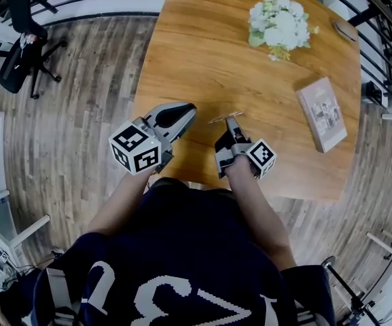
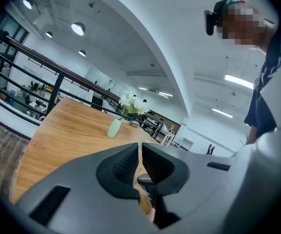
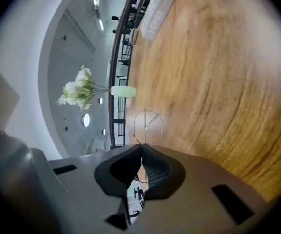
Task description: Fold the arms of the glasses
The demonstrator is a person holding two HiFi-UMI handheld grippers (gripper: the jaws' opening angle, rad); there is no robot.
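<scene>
Glasses [image 3: 147, 126]: thin wire frame, pinched in the right gripper [image 3: 141, 146], jaws closed tight on the wire near one lens loop, held just above the near edge of the table [image 1: 202, 53]. Left gripper [image 2: 140, 145] sits close beside it, jaws pressed together on nothing. Whether the arms are open or folded, can't tell; the wire is too fine in every view.

Risks, as I judge them: the grip is on a very slim bit of frame, so the glasses could twist or slip out once the other gripper pushes an arm. Pushing too hard could bend the wire (looks flimsy). A drop would probably land on the table edge or the floor [image 1: 80, 114].

Surface: warm wood tabletop, mostly bare. White flowers [image 1: 277, 22] in a pale green vase [image 3: 123, 91] at the far side, book [image 1: 322, 114] to the right, both well apart from the grippers. Room: plank floor, office chair [image 1: 19, 39] off left, dark railing [image 2: 57, 69] behind, ceiling lights.
</scene>
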